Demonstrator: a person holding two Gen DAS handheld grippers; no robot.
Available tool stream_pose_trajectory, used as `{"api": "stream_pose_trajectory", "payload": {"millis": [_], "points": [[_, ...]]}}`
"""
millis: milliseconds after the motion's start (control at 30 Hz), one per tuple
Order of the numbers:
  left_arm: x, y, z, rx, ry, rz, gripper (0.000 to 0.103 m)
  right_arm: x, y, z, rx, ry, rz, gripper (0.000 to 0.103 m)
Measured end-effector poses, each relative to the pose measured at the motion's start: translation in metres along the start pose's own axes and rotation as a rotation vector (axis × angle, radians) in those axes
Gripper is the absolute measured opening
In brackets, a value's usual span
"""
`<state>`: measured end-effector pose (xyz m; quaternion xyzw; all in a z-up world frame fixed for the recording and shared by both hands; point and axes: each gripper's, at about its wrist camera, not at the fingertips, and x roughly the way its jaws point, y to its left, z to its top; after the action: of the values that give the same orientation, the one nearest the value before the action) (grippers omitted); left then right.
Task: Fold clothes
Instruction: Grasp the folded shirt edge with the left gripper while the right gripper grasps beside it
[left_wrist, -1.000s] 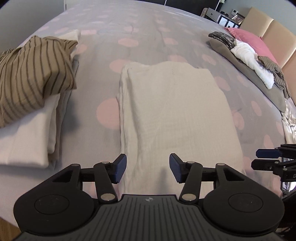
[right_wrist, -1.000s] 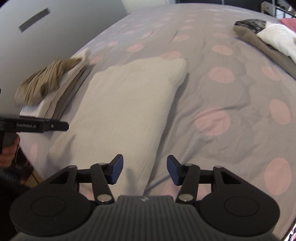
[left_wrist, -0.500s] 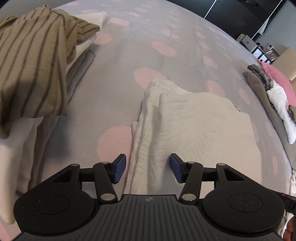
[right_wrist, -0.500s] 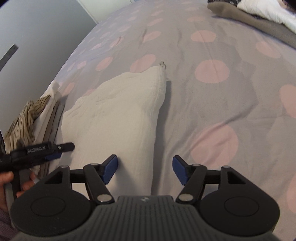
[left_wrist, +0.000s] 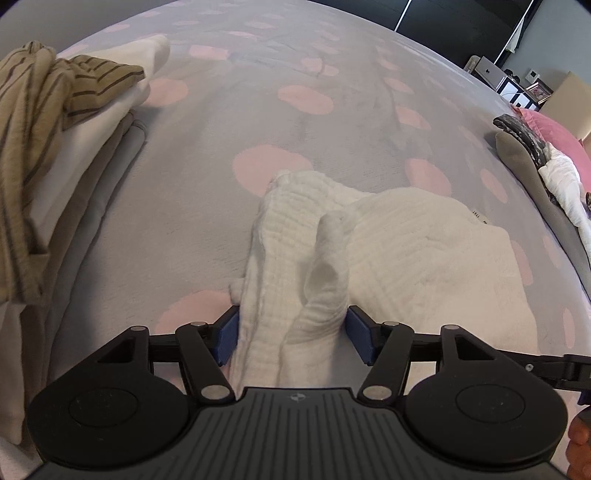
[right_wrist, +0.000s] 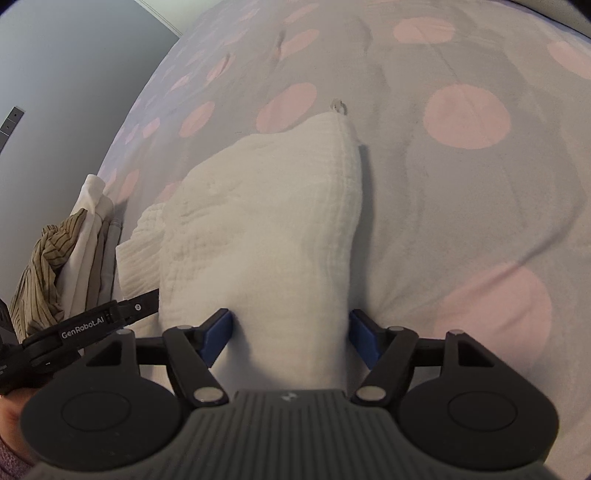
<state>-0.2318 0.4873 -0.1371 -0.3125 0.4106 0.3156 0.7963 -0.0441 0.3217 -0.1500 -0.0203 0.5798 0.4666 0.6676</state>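
Note:
A cream textured cloth (left_wrist: 406, 251) lies folded on the grey bedspread with pink dots (left_wrist: 207, 206). My left gripper (left_wrist: 291, 334) is down on its near left edge. Its jaws are opening, and a bunched ridge of the cloth stands between the blue pads and fills the gap. My right gripper (right_wrist: 290, 332) is at the cloth's (right_wrist: 277, 206) near right edge, its jaws also opening, with the fabric lying between its pads. The left gripper's finger (right_wrist: 140, 306) shows at the left of the right wrist view.
A stack of folded clothes (left_wrist: 92, 155) with a brown striped garment (left_wrist: 33, 122) on top sits to the left of the cloth. A heap of loose clothes (left_wrist: 554, 173) and a pink pillow (left_wrist: 554, 129) lie at the far right. A hand (right_wrist: 11, 406) holds the left gripper.
Both grippers have dropped and moved in onto the cloth's near edge, and their jaws have widened. The cloth's left edge has bunched up between the left pads.

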Motion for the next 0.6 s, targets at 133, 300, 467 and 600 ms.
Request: {"api": "stream_pose_trajectory", "payload": {"millis": [133, 300, 467, 600], "points": [[0.003, -0.003, 0.002, 0.009, 0.001, -0.004, 0.053, 0.005, 0.003, 0.002, -0.013, -0.007, -0.012, 0.066], [0.003, -0.007, 0.003, 0.014, 0.01, -0.015, 0.04, 0.005, 0.008, 0.001, -0.029, -0.019, -0.036, 0.054], [0.002, -0.016, 0.004, 0.036, 0.018, -0.014, 0.025, 0.002, 0.015, -0.001, -0.059, -0.039, -0.053, 0.037], [-0.002, -0.021, 0.003, 0.057, 0.014, -0.002, 0.015, -0.001, 0.021, -0.002, -0.076, -0.057, -0.056, 0.026]]}}
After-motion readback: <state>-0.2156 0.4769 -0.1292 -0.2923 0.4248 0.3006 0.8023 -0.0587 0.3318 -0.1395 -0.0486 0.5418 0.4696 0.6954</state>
